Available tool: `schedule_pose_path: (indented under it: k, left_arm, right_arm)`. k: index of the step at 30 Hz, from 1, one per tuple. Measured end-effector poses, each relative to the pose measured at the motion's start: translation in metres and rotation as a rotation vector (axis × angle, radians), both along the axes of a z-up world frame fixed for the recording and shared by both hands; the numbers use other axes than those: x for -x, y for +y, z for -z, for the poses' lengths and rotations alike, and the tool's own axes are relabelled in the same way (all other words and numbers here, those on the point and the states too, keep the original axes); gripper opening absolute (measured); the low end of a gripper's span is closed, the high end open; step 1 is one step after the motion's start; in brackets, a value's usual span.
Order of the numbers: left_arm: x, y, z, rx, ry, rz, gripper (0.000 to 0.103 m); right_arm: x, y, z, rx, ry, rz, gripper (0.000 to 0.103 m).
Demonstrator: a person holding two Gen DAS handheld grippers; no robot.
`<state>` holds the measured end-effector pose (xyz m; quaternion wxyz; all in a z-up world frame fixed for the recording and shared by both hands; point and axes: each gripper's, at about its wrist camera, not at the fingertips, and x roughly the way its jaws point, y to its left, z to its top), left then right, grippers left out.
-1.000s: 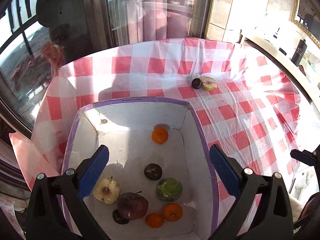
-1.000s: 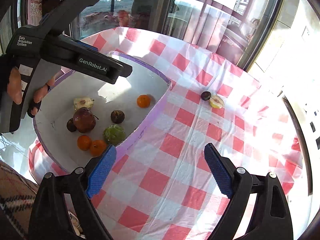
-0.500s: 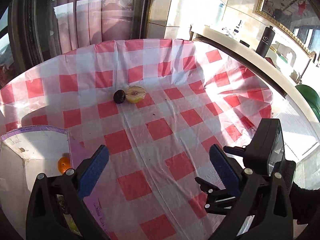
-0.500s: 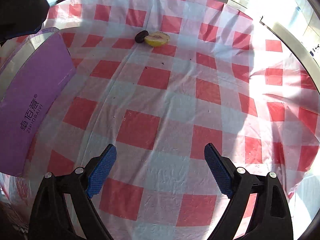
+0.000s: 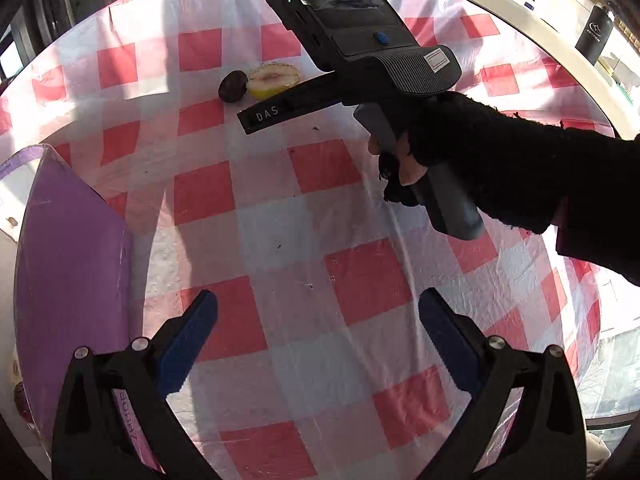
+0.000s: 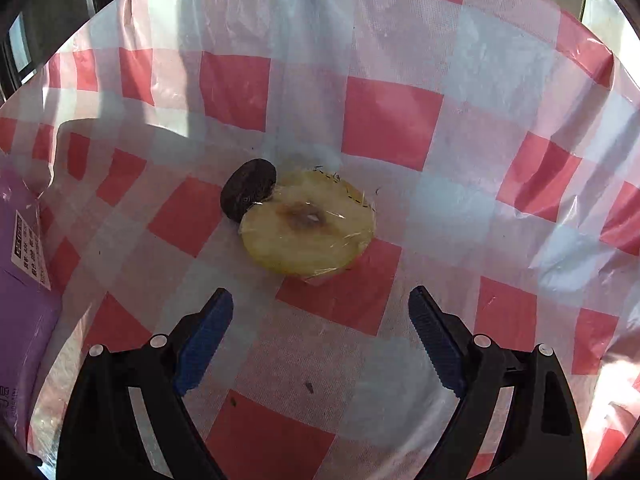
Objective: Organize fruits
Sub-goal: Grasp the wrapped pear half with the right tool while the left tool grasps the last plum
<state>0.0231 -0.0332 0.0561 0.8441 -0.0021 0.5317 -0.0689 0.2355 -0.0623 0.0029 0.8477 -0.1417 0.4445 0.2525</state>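
A halved yellow fruit (image 6: 308,230) wrapped in film lies cut side up on the red-and-white checked cloth, touching a small dark plum (image 6: 247,189) on its left. My right gripper (image 6: 320,332) is open and empty, a short way in front of the halved fruit. In the left wrist view both fruits sit far off, the halved fruit (image 5: 274,78) and the plum (image 5: 233,86), with the right gripper's body (image 5: 360,48) above them. My left gripper (image 5: 318,342) is open and empty over the cloth.
The purple fruit box (image 5: 72,264) stands at the left of the left wrist view; its wall also shows at the left edge of the right wrist view (image 6: 20,272). A black bottle (image 5: 594,36) stands on the counter at the far right.
My right gripper has moved forward, close to the halved fruit and plum. My left gripper has swung right, away from the box's inside; the right gripper and hand now cross its view.
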Motion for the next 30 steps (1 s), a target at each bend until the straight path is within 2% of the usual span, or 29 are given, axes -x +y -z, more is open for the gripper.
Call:
schedule_pose_path:
  k: [7, 9, 10, 12, 15, 18, 23, 27, 30]
  left_arm:
    - [-0.028, 0.014, 0.015, -0.023, 0.022, -0.089, 0.101]
    - [-0.041, 0.018, 0.018, -0.025, 0.021, -0.11, 0.101]
    - [-0.047, 0.018, 0.02, -0.027, 0.022, -0.118, 0.101]
    - [-0.061, 0.02, 0.025, -0.024, 0.026, -0.13, 0.101]
    - [-0.084, 0.021, 0.033, -0.041, 0.027, -0.133, 0.1]
    - [-0.11, 0.025, 0.04, -0.058, 0.019, -0.148, 0.101]
    - [-0.162, 0.038, 0.048, -0.073, -0.014, -0.233, 0.1]
    - [-0.205, 0.048, 0.052, -0.062, -0.043, -0.296, 0.1]
    - [-0.233, 0.048, 0.052, -0.086, -0.072, -0.296, 0.1]
  right_arm:
    - [-0.03, 0.025, 0.006, -0.03, -0.015, -0.116, 0.086]
    - [-0.031, 0.025, 0.005, -0.051, -0.02, -0.144, 0.076]
    - [-0.031, 0.024, 0.003, -0.05, -0.034, -0.147, 0.064]
    - [-0.03, 0.019, 0.003, -0.059, -0.03, -0.147, 0.063]
    - [-0.028, 0.001, 0.002, -0.084, -0.02, -0.106, 0.063]
    - [-0.027, -0.029, 0.001, -0.116, -0.018, -0.016, 0.063]
    - [-0.025, -0.082, 0.003, -0.18, -0.001, 0.15, 0.063]
    - [-0.025, -0.096, 0.005, -0.235, 0.003, 0.208, 0.063]
    - [-0.023, -0.094, 0.006, -0.226, -0.004, 0.211, 0.063]
